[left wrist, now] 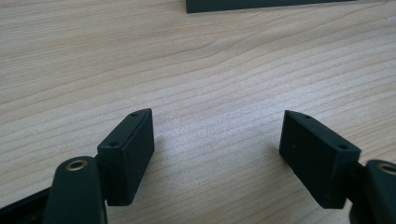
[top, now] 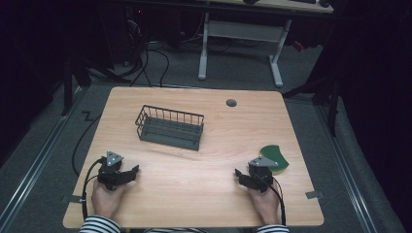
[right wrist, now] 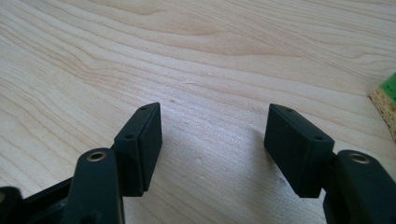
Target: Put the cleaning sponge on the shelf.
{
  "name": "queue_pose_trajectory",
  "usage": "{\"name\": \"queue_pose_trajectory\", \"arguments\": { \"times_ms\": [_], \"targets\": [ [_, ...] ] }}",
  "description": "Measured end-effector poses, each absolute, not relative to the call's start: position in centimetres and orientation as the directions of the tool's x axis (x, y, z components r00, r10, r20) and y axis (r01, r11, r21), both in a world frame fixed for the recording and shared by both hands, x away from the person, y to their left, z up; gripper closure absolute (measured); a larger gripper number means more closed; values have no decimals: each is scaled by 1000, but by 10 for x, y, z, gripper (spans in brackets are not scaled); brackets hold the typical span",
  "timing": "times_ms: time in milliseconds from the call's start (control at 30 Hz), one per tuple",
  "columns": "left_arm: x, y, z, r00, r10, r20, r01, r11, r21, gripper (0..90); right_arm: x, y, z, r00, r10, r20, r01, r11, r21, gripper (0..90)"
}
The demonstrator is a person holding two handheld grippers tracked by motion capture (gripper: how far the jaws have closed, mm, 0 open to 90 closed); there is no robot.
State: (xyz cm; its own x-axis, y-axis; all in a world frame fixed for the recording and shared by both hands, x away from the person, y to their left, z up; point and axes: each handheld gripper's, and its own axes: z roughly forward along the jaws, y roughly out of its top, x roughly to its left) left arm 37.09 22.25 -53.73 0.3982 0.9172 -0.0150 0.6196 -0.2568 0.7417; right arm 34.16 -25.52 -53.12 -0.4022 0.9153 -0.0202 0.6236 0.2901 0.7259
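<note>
Fingers of both grippers stood apart and empty over the counter [top: 194, 170], the right gripper [top: 245, 178] nearest the green sponge [top: 275, 156] at its 1 o'clock, the wire basket [top: 169, 127] toward 12 o'clock.

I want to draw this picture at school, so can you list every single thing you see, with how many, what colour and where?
Light wooden table: one, pale brown, in the middle of the room.
Dark wire basket: one, dark grey, on the table left of centre, nothing seen in it.
Green sponge with a yellow underside: one, on the table's right part, just beyond the right tool.
Round grey cable cap: one, set in the table's far edge.
White-legged desk: one, beyond the table.
Black cables: several, on the grey floor at the far left.
Left tool: one, black, jaws open, on the table's near left.
Right tool: one, black, jaws open, on the near right.
Striped sleeves: two, black and white, at the bottom edge.
</note>
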Motion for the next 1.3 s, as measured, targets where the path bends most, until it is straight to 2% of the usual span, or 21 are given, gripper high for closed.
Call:
{"name": "queue_pose_trajectory", "arguments": {
  "times_ms": [600,767,867,1000,1167,1300],
  "targets": [
    [371,222,-537,402,915,-18,621,-258,740,251,341,-255,-531,-405,914,-19,622,290,727,385],
    [370,221,-537,429,903,-15,612,-279,740,251,341,-254,-530,-403,915,-19,620,288,729,471],
    [371,222,-537,433,901,-16,614,-282,738,267,342,-253,-528,-399,917,-20,626,288,724,493],
    [374,222,-530,445,895,-37,630,-284,723,273,344,-248,-519,-432,902,4,604,286,744,526],
    [380,223,-523,455,887,-82,642,-263,720,279,353,-240,-502,-480,877,25,567,289,771,504],
    [390,223,-507,462,883,-86,633,-261,729,276,363,-231,-487,-510,855,88,559,252,790,521]
  ]
}}
